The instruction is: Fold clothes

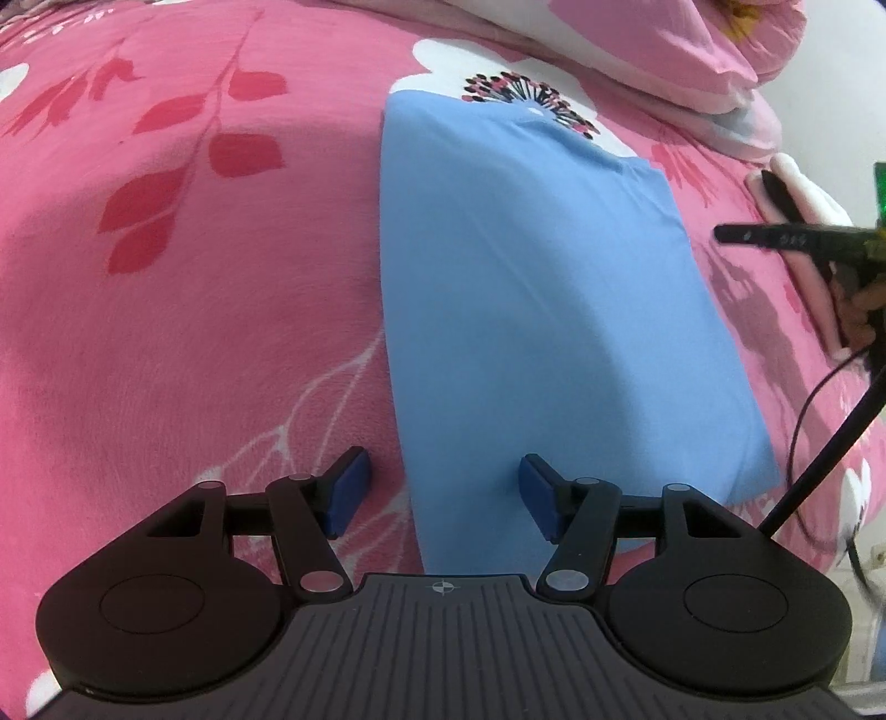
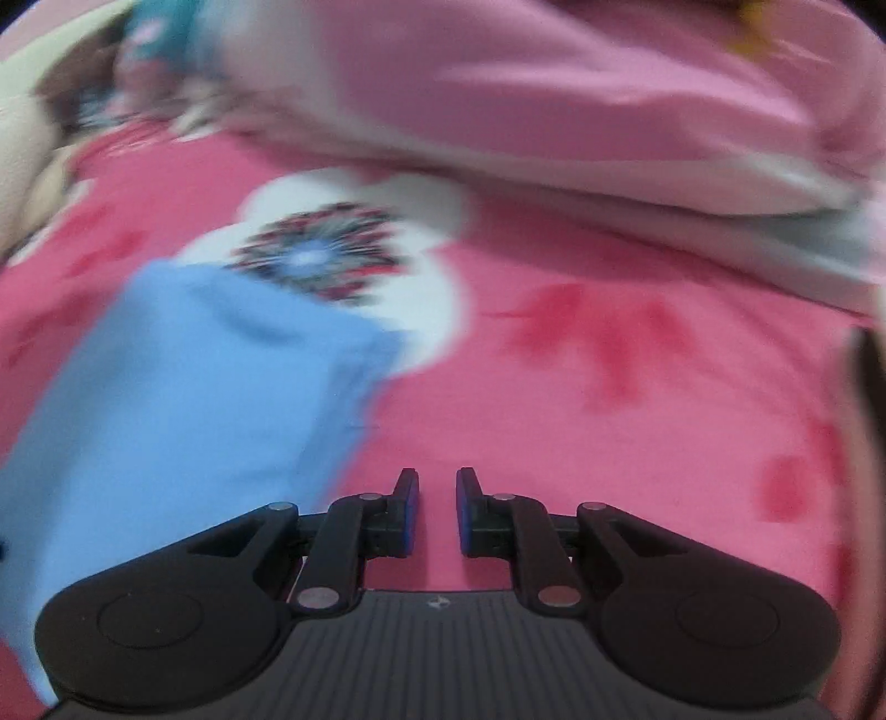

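Observation:
A light blue garment (image 1: pixel 526 310), folded into a long rectangle, lies flat on the pink flowered bedsheet (image 1: pixel 194 332). My left gripper (image 1: pixel 443 493) is open above the garment's near left edge. Its left pad is over the sheet and its right pad over the blue cloth, with nothing gripped. In the blurred right wrist view the blue garment (image 2: pixel 183 399) lies to the left. My right gripper (image 2: pixel 437 509) hovers over bare pink sheet beside it, its jaws a narrow gap apart with nothing between them. From the left wrist view the right gripper (image 1: pixel 736 234) shows at the right edge, held by a hand (image 1: pixel 864 310).
A pale pink pillow or quilt (image 1: pixel 664 50) is bunched at the far end of the bed (image 2: pixel 554 94). A black cable (image 1: pixel 814 443) hangs at the right. A pink and white object (image 1: pixel 803 232) lies near the bed's right edge.

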Motion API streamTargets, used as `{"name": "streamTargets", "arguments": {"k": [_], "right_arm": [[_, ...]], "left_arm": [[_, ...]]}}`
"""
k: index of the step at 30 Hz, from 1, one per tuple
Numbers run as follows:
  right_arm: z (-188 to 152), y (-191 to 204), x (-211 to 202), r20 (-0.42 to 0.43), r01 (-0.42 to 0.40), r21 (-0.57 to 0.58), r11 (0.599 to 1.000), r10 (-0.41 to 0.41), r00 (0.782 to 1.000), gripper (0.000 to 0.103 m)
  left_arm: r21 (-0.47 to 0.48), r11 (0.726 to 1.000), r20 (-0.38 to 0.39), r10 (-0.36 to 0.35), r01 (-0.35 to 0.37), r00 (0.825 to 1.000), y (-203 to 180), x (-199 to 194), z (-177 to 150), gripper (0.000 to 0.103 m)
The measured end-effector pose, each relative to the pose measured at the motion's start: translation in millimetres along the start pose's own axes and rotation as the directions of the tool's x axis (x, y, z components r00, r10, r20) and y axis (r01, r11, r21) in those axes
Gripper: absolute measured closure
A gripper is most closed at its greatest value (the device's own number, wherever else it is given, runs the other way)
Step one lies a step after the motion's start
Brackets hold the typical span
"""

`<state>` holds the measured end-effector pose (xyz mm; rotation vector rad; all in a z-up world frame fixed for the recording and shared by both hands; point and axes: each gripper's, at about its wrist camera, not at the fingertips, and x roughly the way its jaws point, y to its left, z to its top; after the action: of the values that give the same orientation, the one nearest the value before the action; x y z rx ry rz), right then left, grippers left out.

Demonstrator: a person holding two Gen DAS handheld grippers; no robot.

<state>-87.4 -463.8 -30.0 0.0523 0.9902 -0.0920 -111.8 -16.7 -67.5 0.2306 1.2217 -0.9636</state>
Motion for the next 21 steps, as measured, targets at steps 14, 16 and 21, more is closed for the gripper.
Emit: {"name": "streamTargets", "arguments": {"k": [14,16,21], "right_arm": [[34,0,34,0.008,-0.190,0.141,0.972,0.191,0.982,0.098],[43,5,29,0.023,-0.186,0.126,0.974,0.185,0.983,0.098],[62,64,58,-0.031,-0.372,-0.061,0.926,0.371,0.928,0.097]], "left_arm": [[-0.049,0.999,0.021,-0.012,0.013,1.000,4,-2,-3,0.042],[-0.056,0.998,0.021,-0.013,0.014,1.000,5,-2,-3,0.042],[-0.065,0.998,0.021,-0.011,0.013,1.000,4,-2,-3,0.042]]}}
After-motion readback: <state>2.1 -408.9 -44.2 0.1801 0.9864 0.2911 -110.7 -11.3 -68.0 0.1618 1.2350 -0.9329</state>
